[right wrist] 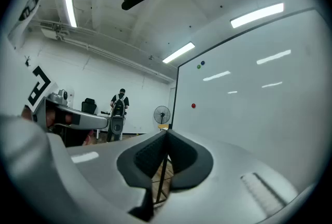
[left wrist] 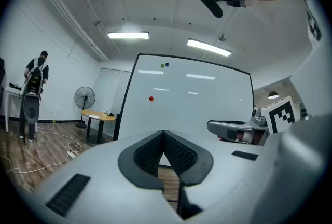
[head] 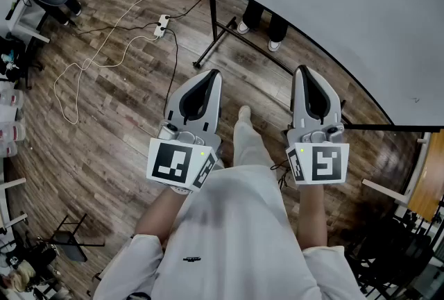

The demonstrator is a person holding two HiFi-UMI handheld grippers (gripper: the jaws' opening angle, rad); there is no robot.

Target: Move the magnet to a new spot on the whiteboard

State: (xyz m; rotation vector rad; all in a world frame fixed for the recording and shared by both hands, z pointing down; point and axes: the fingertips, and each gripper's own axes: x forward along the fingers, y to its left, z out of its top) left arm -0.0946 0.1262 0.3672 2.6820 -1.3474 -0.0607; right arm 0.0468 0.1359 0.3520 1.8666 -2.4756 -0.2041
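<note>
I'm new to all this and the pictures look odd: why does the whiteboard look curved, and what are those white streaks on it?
Left gripper view: the wide-angle lens bows the whiteboard along its top edge and blackens the corners; the streaks are ceiling lights mirrored in it. Right gripper view: same streaks; the red magnet is tiny but sharp. Head view: the board's edge bends, without glare.

The magnet (left wrist: 151,98) is red, the whiteboard (left wrist: 207,109) white, the floor (head: 125,118) brown.
</note>
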